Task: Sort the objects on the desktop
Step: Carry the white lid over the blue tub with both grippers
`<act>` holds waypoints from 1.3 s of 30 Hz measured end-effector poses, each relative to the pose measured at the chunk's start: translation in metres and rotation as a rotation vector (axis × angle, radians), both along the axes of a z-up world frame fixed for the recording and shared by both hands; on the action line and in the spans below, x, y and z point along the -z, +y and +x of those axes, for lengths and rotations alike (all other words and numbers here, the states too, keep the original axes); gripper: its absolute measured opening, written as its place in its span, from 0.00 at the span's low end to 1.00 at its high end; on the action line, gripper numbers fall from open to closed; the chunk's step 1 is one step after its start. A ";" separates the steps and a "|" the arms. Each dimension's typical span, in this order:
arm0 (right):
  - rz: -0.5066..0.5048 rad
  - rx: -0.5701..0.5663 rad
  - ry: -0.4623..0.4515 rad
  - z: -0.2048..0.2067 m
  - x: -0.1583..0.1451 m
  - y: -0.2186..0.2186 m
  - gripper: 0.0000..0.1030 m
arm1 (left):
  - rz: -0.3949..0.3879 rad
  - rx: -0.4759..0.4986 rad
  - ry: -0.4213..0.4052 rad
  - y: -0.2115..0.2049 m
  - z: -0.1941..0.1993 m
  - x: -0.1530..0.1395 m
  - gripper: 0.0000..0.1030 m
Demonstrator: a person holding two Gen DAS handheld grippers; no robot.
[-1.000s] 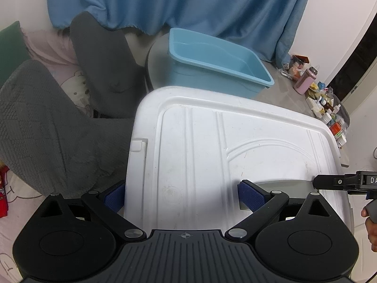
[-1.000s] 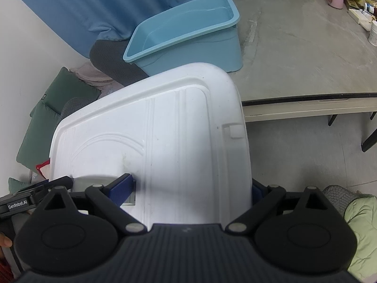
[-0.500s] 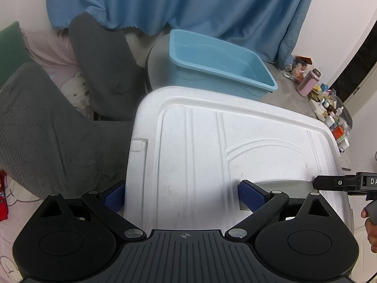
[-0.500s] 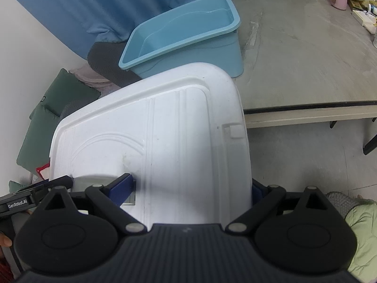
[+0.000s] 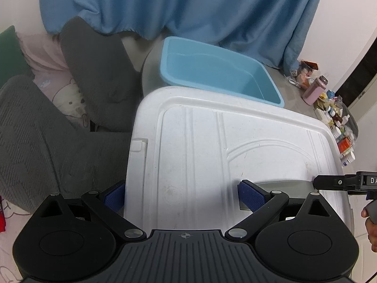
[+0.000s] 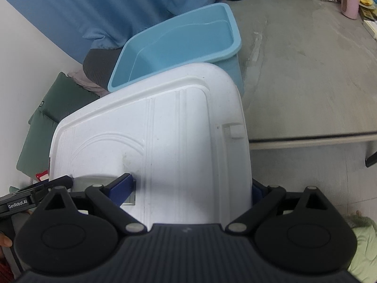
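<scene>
Left claw: the left claw (image 5: 181,194) was spread wide and clamped across one end of the large white moulded plastic lid (image 5: 223,155), one blue pad tucked under the lid's outer edge, the other lying on its top by the grey recessed handle (image 5: 280,185).
Right claw: the right claw (image 6: 192,188) gripped the other end of the same lid in the same way, jaws held near their widest.
Change: against the frames a second earlier, the light blue rectangular plastic tub (image 5: 219,70) had drawn nearer to the lid's far edge, and more of the grey counter (image 6: 306,70) showed beyond it.
Meaning: the lid seemed to be carried toward the tub, probably to cover it or be set beside it.
Counter: the tub stood on the counter's near corner, apparently with nothing in it; a pink bottle (image 5: 314,89) and a crowd of small containers (image 5: 339,132) sat well beyond the tub.
Room: a blue curtain (image 5: 188,7) hung behind the tub; grey and pink bedding (image 5: 59,99) lay left of the lid.
</scene>
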State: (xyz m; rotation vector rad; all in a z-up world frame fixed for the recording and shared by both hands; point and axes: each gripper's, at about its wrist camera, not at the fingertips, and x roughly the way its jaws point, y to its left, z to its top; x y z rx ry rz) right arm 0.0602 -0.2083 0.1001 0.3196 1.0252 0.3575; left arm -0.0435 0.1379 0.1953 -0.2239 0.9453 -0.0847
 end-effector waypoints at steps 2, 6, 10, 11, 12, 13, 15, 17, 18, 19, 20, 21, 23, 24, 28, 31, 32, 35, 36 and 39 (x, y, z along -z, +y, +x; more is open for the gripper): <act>0.001 -0.005 -0.001 0.008 -0.001 -0.002 0.93 | 0.003 -0.006 -0.001 -0.003 0.011 -0.001 0.96; 0.004 -0.017 -0.002 0.024 -0.003 -0.009 0.93 | 0.007 -0.017 -0.006 -0.011 0.030 -0.003 0.96; -0.002 -0.032 -0.005 0.037 -0.007 -0.013 0.93 | 0.005 -0.031 -0.011 -0.018 0.045 -0.004 0.96; -0.002 -0.035 -0.005 0.040 -0.007 -0.015 0.93 | 0.004 -0.034 -0.011 -0.020 0.049 -0.005 0.96; -0.001 -0.039 -0.005 0.044 -0.008 -0.014 0.93 | 0.004 -0.038 -0.012 -0.021 0.051 -0.005 0.96; 0.001 -0.040 -0.004 0.046 -0.008 -0.015 0.93 | 0.004 -0.042 -0.012 -0.023 0.054 -0.004 0.96; 0.005 -0.041 0.000 0.050 -0.008 -0.015 0.93 | 0.008 -0.045 -0.011 -0.026 0.059 -0.005 0.96; 0.007 -0.040 0.002 0.053 -0.008 -0.017 0.93 | 0.011 -0.046 -0.008 -0.026 0.064 -0.005 0.96; 0.009 -0.039 0.003 0.056 -0.009 -0.018 0.93 | 0.011 -0.045 -0.006 -0.026 0.067 -0.005 0.96; 0.010 -0.038 0.004 0.058 -0.010 -0.018 0.93 | 0.012 -0.044 -0.006 -0.025 0.069 -0.005 0.96; 0.011 -0.036 0.006 0.061 -0.010 -0.018 0.93 | 0.014 -0.043 -0.007 -0.024 0.073 -0.005 0.96; 0.012 -0.033 0.007 0.064 -0.011 -0.018 0.93 | 0.014 -0.041 -0.006 -0.024 0.077 -0.006 0.96; 0.014 -0.029 0.007 0.070 -0.013 -0.018 0.93 | 0.015 -0.036 -0.006 -0.021 0.084 -0.006 0.96; 0.014 -0.026 0.007 0.073 -0.014 -0.016 0.93 | 0.014 -0.034 -0.006 -0.020 0.089 -0.006 0.96; 0.012 -0.017 0.011 0.086 -0.019 -0.013 0.93 | 0.012 -0.026 -0.005 -0.015 0.107 -0.008 0.96; 0.008 -0.010 0.005 0.099 -0.024 -0.008 0.93 | 0.006 -0.021 -0.004 -0.011 0.122 -0.009 0.96; 0.008 -0.007 0.004 0.103 -0.025 -0.008 0.93 | 0.007 -0.018 -0.005 -0.010 0.127 -0.010 0.96; 0.009 0.003 -0.001 0.113 -0.027 -0.005 0.93 | 0.007 -0.008 -0.008 -0.007 0.143 -0.012 0.96; 0.010 0.008 -0.002 0.116 -0.027 -0.004 0.93 | 0.008 -0.004 -0.009 -0.005 0.148 -0.012 0.96; 0.012 0.025 -0.007 0.125 -0.029 -0.002 0.93 | 0.007 0.012 -0.013 -0.002 0.163 -0.014 0.96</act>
